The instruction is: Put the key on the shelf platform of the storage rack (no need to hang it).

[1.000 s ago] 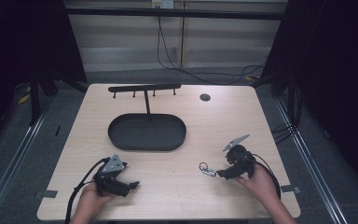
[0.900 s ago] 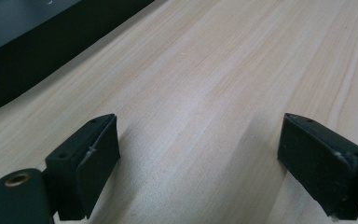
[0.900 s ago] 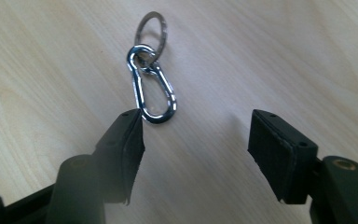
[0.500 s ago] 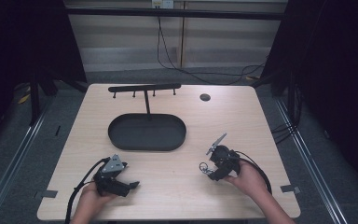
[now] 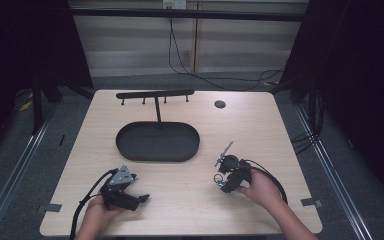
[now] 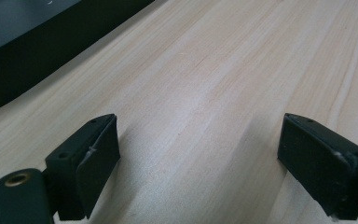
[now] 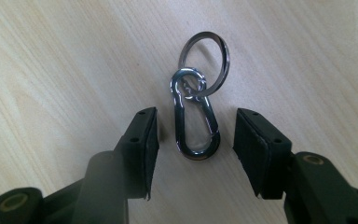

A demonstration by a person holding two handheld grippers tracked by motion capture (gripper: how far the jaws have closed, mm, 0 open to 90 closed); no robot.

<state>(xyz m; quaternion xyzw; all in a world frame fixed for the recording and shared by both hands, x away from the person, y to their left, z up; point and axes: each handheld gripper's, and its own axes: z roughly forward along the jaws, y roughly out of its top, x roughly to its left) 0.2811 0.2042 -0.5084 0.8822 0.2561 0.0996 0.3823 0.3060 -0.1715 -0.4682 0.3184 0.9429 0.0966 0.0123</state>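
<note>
We see one carabiner (image 7: 196, 115) with one key ring (image 7: 205, 64) lying flat on the counter (image 5: 280, 135), between our right gripper's (image 7: 196, 140) spread fingers, untouched. Our left gripper's (image 6: 200, 154) fingers spread over bare wood.

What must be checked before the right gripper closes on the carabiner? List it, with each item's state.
1. Right gripper open: ok, its jaws stand apart.
2. Carabiner between the jaws: ok, its lower half sits in the gap, touching neither pad.
3. Key ring clear of the pinch: ok, it lies beyond the jaw tips, linked through the carabiner's far end.
4. Carabiner flat on the table: ok, it lies on the wood with its long axis along the jaws.
5. Left gripper out of the way: ok, open over bare wood near the front left of the table.
6. Pads low enough to catch the thin metal: cannot tell.
</note>
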